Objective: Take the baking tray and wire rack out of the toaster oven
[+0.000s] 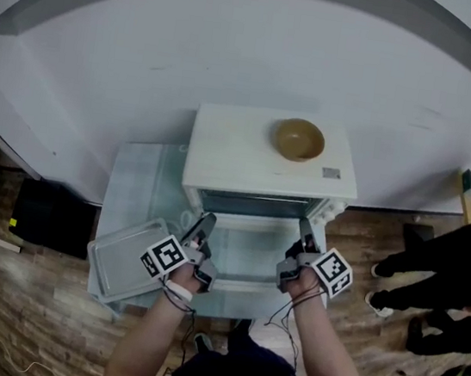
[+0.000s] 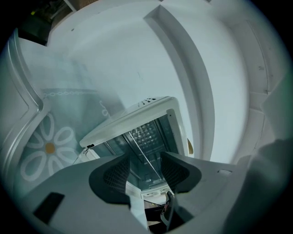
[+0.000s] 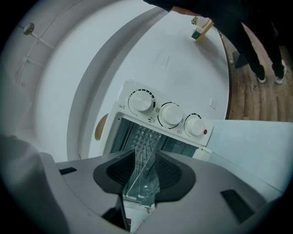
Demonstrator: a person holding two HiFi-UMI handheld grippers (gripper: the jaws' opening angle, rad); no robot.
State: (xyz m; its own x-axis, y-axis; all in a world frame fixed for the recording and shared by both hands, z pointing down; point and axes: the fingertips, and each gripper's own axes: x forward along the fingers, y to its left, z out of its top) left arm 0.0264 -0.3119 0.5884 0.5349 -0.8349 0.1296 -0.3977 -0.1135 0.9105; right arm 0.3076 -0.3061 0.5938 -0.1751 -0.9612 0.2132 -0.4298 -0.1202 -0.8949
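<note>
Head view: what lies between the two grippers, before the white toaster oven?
The lowered glass door of the white toaster oven, itself bare, spans from the left gripper to the right gripper; the head view shows it.

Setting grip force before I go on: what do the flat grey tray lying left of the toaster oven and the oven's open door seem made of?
The flat grey rectangular tray looks like sheet metal, matt silver, with a raised rim. The white toaster oven's open door looks like clear glass in a white frame: what lies behind shows through.
</note>
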